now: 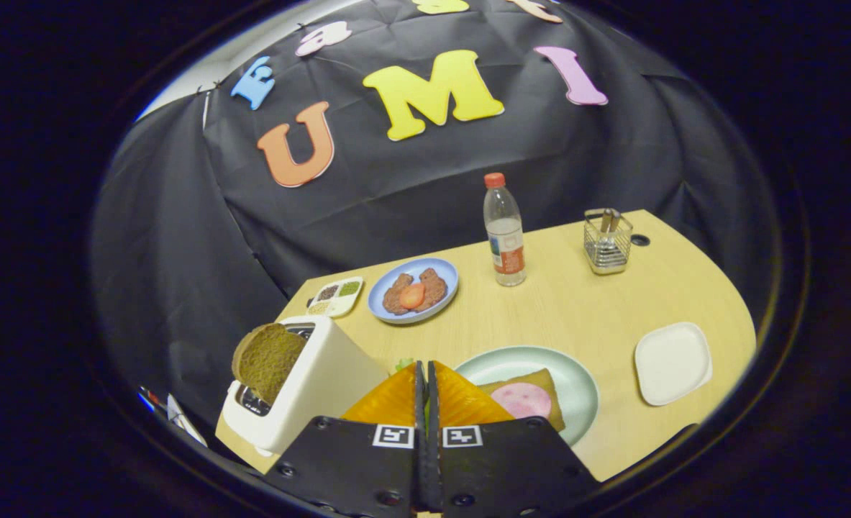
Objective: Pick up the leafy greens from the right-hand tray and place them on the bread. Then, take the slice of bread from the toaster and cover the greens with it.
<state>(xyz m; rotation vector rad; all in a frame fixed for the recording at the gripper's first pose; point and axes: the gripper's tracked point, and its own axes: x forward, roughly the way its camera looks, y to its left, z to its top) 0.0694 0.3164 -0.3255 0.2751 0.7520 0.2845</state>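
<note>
My gripper [424, 365] is shut, its fingers pressed together above the table. A small bit of leafy greens [403, 364] peeks out at the fingertips, pinched between them. Just ahead and right of the fingers lies a pale green plate [576, 374] holding a slice of bread [544, 381] topped with a round pink ham slice [522, 400]. To the left of the fingers stands a white toaster [324, 381] with a brown slice of bread [267, 360] sticking up out of its slot. The white square tray [673, 362] on the right has nothing on it.
Farther back on the wooden table [576, 309] stand a water bottle [504, 234], a wire holder [607, 244], a blue plate [448, 277] with brown patties and an orange piece, and a small divided dish [335, 296]. The table's left edge runs beside the toaster.
</note>
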